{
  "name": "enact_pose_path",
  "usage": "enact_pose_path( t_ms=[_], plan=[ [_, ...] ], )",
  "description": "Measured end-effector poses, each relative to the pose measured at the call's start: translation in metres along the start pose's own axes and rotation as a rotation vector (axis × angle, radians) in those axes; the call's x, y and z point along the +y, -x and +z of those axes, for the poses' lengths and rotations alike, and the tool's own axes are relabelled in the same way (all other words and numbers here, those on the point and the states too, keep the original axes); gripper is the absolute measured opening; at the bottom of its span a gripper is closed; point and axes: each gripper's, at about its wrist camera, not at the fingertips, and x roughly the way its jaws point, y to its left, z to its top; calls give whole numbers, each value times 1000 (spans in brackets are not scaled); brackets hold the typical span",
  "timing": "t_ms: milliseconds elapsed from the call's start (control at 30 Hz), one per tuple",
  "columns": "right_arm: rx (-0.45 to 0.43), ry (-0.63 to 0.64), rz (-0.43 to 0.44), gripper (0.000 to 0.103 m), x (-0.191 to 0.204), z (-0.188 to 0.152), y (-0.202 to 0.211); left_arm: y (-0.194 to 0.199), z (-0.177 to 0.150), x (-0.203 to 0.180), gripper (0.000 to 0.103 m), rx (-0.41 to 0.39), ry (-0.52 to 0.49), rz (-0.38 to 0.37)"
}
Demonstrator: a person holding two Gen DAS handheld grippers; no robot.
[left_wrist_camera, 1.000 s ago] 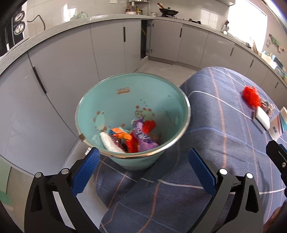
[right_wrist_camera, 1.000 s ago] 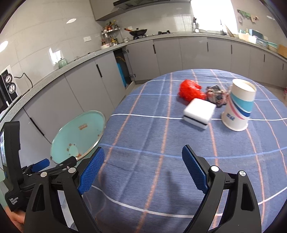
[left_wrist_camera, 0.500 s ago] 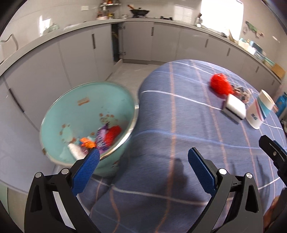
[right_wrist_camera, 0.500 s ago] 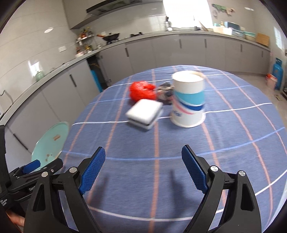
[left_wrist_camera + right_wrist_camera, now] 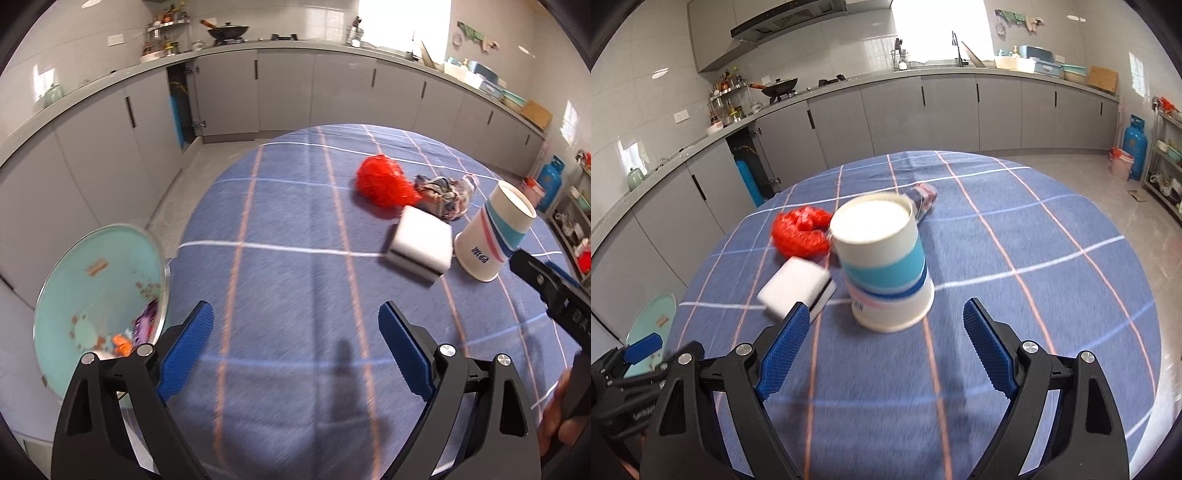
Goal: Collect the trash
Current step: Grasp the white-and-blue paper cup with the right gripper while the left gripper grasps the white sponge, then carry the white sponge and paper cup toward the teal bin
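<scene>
While a teal bin [image 5: 99, 295] already holding a few bright wrappers stands on the floor off the table's left edge, four pieces of trash lie together on a blue checked tablecloth [image 5: 280, 280] in a grey-cabinet kitchen. Taking the paper cup [image 5: 882, 266] as the landmark: it stands upside down, wide rim on the cloth and long axis upright; a white sponge block [image 5: 794, 286] lies just beside it on its left, a crumpled red bag [image 5: 799, 232] sits behind the sponge, and a wad of patterned wrapper [image 5: 923, 195] peeks out behind the cup.

Seen along the right gripper [image 5: 882, 354], the cup lies straight ahead and slightly lower, close in front of the fingertips and roughly centred between them, not touching either pad. From the left gripper [image 5: 295, 354] the same cup [image 5: 491, 236] sits well ahead and off to the right, with the sponge [image 5: 421, 243] nearer its line. By this reading the right hand is the nearer one, and a forward, downward reach should bracket the cup across its upright sides.

Both grippers are spread wide and carry nothing. The left one's jaws have just been narrowing a little, with only bare cloth between them; the right one's blue pads [image 5: 783, 350] stand apart over the cloth.
</scene>
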Motion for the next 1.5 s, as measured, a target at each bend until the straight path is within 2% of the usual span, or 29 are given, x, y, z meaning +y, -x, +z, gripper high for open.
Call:
enact_pose_path(
  t_ms=[200, 300, 333, 433, 567, 833, 933, 1000, 1033, 1100, 1333, 1500],
  plan=[
    [13, 32, 13, 81, 0, 15, -22, -17, 14, -12, 88, 13, -30, -11],
    [35, 43, 23, 70, 0, 18, -34, -24, 21, -19, 88, 14, -36, -18],
    [46, 40, 33, 62, -2, 18, -38, -25, 23, -21, 88, 13, -37, -27],
    [52, 33, 50, 58, -7, 21, -39, -30, 27, -30, 88, 15, -51, -47],
    [35, -17, 64, 58, -26, 24, -27, -39, 33, -48, 88, 32, -56, -89],
    [12, -84, 44, 58, -55, 26, -5, -56, 45, -92, 88, 30, -108, -107],
    [19, -99, 49, 58, -60, 23, -3, -68, 46, -105, 78, 56, -126, -88],
    [21, -103, 52, 58, -61, 23, -2, -75, 48, -109, 71, 87, -113, -98],
    [21, -104, 55, 58, -61, 22, -2, -77, 48, -109, 71, 87, -107, -93],
    [22, -106, 62, 58, -60, 22, -2, -79, 50, -109, 63, 88, -105, -70],
    [14, -102, 78, 58, -54, 19, 5, -79, 49, -107, 58, 89, -101, -75],
    [-11, -85, 70, 58, -48, 19, 16, -62, 41, -101, 58, 77, -95, -90]
  ],
)
